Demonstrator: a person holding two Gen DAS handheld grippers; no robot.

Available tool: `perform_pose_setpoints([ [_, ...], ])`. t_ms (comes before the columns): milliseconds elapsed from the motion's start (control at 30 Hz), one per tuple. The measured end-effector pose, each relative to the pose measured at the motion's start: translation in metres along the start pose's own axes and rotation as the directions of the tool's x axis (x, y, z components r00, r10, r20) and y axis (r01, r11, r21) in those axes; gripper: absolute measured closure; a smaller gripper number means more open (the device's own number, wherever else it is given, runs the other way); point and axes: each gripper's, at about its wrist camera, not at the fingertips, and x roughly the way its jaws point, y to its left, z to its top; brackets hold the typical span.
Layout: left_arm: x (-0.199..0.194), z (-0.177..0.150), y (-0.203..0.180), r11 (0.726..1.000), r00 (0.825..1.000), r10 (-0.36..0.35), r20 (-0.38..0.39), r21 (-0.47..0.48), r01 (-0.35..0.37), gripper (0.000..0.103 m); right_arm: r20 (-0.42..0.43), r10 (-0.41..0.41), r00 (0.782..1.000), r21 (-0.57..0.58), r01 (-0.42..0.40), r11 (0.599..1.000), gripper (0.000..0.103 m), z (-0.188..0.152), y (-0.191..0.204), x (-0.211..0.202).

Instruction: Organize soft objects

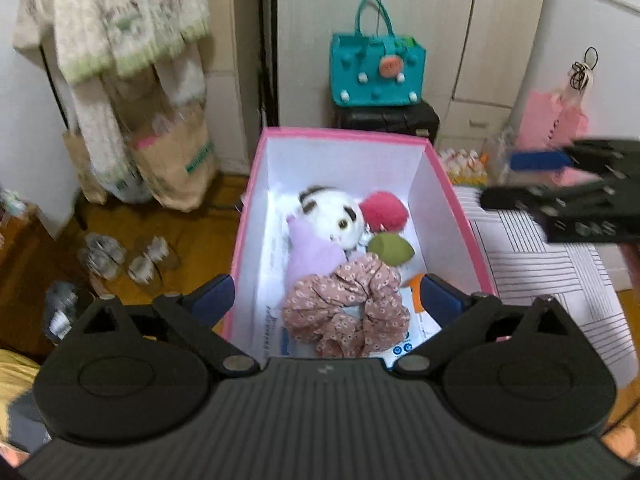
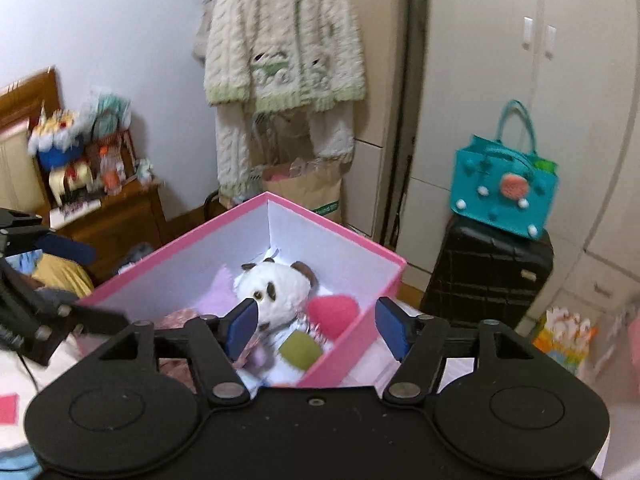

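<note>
Floral scrunchie (image 1: 346, 308): lies in the pink box (image 1: 456, 208), lower centre of the left wrist view, at the near end of the contents, resting on printed white packets. Judged very light, limp and crushable, not slippery or fragile; a pinch across any gathered fold of its ring should hold.

Plush toy (image 1: 334, 216): white with dark patches, at the centre of the box, against a lilac cloth (image 1: 310, 254). Judged soft and light; the body offers a better hold than the head.

Red pom (image 1: 384, 210) and olive pom (image 1: 390, 249): right of the plush, touching or nearly touching it. Judged compressible; take each across its middle.

Left gripper (image 1: 328, 292): jaws spread wide, hovering over the near end of the box, holding nothing.

Right gripper (image 2: 316, 326): jaws roughly half open, nothing between them; the box interior shows through the gap.

Surroundings: teal bag (image 1: 376, 68) on a dark suitcase (image 1: 388, 120), upper centre; cardigan (image 2: 280, 36) hanging at the top.
</note>
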Motion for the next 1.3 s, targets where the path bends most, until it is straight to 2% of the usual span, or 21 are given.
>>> perform_pose_setpoints([
  [100, -0.021, -0.007, -0.015, 0.995, 0.998, 0.055, 0.034, 0.087, -0.058, 0.001, 0.011, 0.0, 1.0, 0.051, 0.0, 0.999, 0.029, -0.017, 0.002, -0.028],
  [200, -0.034, -0.015, -0.032, 0.984, 0.996, 0.088, 0.029, 0.155, -0.091, 0.001, 0.033, 0.011, 0.999, 0.087, -0.014, 0.996, 0.028, -0.034, 0.005, -0.049],
  [333, -0.051, -0.024, -0.049, 0.984, 0.998, 0.057, 0.038, 0.166, -0.063, 0.001, 0.049, -0.001, 0.999, 0.114, -0.005, 0.993, 0.027, -0.048, 0.007, -0.066],
  [467, -0.073, -0.04, -0.068, 0.985, 0.996, 0.008, 0.087, 0.173, -0.023, 0.001, 0.04, -0.055, 0.998, 0.13, 0.049, 0.99, 0.023, -0.058, 0.008, -0.086],
  [567, -0.084, -0.054, -0.083, 0.984, 0.994, 0.007, 0.112, 0.177, -0.027, 0.001, 0.044, -0.101, 0.994, 0.125, 0.095, 0.988, 0.016, -0.07, 0.012, -0.104],
  [667, -0.087, -0.066, -0.094, 0.985, 0.993, 0.014, 0.119, 0.169, -0.034, 0.001, 0.033, -0.168, 0.985, 0.128, 0.162, 0.978, 0.005, -0.084, 0.015, -0.116],
  [767, -0.087, -0.075, -0.099, 0.991, 0.993, -0.009, 0.119, 0.137, -0.007, 0.0, -0.042, -0.249, 0.967, 0.159, 0.253, 0.954, 0.001, -0.094, 0.023, -0.121],
  [833, -0.085, -0.081, -0.1, 0.995, 0.992, -0.022, 0.126, 0.099, 0.009, 0.0, -0.079, -0.249, 0.965, 0.165, 0.259, 0.952, 0.001, -0.103, 0.027, -0.126],
  [933, -0.081, -0.087, -0.101, 0.998, 0.991, -0.038, 0.127, 0.059, 0.03, 0.0, -0.058, -0.251, 0.966, 0.189, 0.257, 0.948, 0.001, -0.119, 0.029, -0.14],
  [1067, -0.078, -0.094, -0.103, 0.998, 0.99, -0.044, 0.136, 0.042, 0.039, 0.0, 0.008, -0.334, 0.942, 0.2, 0.326, 0.924, 0.001, -0.135, 0.043, -0.155],
  [1133, -0.076, -0.096, -0.101, 0.998, 0.989, -0.051, 0.14, 0.029, 0.048, 0.0, 0.034, -0.35, 0.936, 0.175, 0.339, 0.924, 0.001, -0.141, 0.052, -0.158],
  [1300, -0.072, -0.1, -0.096, 1.0, 0.988, -0.024, 0.155, 0.002, 0.024, 0.0, 0.058, -0.344, 0.937, 0.2, 0.327, 0.924, 0.001, -0.149, 0.062, -0.16],
])
